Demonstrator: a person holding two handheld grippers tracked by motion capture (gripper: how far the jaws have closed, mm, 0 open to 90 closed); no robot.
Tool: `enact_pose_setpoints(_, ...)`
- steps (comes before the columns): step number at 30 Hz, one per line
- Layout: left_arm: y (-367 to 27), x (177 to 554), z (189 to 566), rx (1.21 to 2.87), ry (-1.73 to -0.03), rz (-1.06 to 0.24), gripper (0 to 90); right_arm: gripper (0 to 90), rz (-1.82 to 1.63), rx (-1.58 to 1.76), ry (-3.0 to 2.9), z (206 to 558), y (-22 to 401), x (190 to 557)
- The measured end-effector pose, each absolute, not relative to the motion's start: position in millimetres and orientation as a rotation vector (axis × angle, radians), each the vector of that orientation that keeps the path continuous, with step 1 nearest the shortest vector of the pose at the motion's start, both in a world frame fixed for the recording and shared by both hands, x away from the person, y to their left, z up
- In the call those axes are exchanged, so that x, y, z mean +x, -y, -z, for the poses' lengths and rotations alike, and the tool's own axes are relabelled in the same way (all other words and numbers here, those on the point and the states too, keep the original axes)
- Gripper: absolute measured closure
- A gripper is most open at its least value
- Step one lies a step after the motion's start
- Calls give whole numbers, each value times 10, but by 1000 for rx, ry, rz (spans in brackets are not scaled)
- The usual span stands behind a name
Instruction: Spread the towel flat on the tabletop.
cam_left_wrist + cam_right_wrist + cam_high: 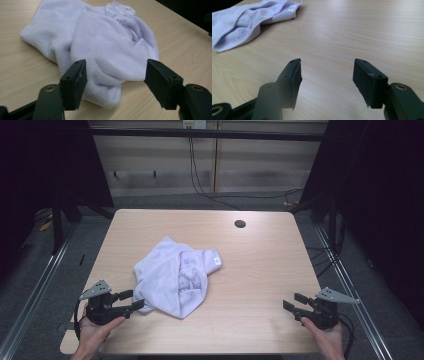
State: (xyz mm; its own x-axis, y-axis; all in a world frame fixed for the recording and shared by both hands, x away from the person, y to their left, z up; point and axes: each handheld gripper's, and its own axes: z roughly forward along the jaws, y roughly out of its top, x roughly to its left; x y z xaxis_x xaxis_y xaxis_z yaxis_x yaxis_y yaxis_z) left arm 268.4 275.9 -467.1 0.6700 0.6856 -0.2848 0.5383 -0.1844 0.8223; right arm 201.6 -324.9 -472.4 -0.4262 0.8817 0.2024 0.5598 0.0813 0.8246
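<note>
A crumpled pale lilac cloth point(175, 277) with a printed pattern and a white label lies on the wooden table point(260, 255), left of centre. My left gripper point(134, 299) is open at the cloth's near left edge. In the left gripper view a fold of the cloth point(112, 47) lies between the spread jaws of the left gripper point(115, 72). My right gripper point(292, 301) is open near the table's front right, far from the cloth. In the right gripper view the right gripper point(326, 72) has only bare table between its jaws, and the cloth point(244, 22) lies at the upper left.
A round cable hole point(240, 224) sits near the table's far edge. Metal rails point(45, 275) run along both sides of the table. Cables point(210, 190) trail on the floor behind it.
</note>
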Motion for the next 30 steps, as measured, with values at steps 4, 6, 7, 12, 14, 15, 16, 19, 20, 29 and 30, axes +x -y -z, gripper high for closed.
enact_pose_setpoints(4, -2746, 2742, 4646, 1844, -920, -168, 546, 414, -1275, 1398, -2044, 4730, 3232, 2008)
enact_pose_setpoints(6, -2694, 2811, 4624, 1858, -897, -175, 559, 406, -1296, 1391, -2062, 4736, 3230, 2023)
enact_pose_setpoints(7, -2665, 2848, 4622, 1866, -882, -164, 586, 390, -1287, 1393, -2061, 4739, 3222, 2030)
enact_pose_setpoints(12, -2529, 3091, 4701, 1910, -919, -148, 501, 350, -1283, 1387, -2096, 4763, 3179, 2071)
enact_pose_setpoints(14, -2492, 3185, 4774, 1919, -931, -122, 439, 320, -1292, 1377, -2126, 4778, 3147, 2089)
enact_pose_setpoints(15, -2445, 3221, 4836, 1969, -922, -144, 416, 320, -1288, 1373, -2133, 4778, 3133, 2088)
enact_pose_setpoints(16, -2445, 3221, 4836, 1969, -922, -144, 410, 320, -1288, 1373, -2133, 4778, 3133, 2088)
enact_pose_setpoints(19, -2380, 3267, 4919, 2038, -916, -185, 460, 320, -1314, 1358, -2136, 4752, 3090, 2090)
enact_pose_setpoints(20, -2369, 3270, 4931, 2055, -901, -201, 564, 320, -1313, 1349, -2140, 4749, 3070, 2093)
enact_pose_setpoints(29, -2217, 3163, 4981, 2088, -854, -162, 767, 325, -1302, 1290, -2228, 4749, 2890, 2063)
enact_pose_setpoints(30, -2189, 3148, 4981, 2097, -841, -163, 768, 327, -1313, 1297, -2236, 4751, 2865, 2074)
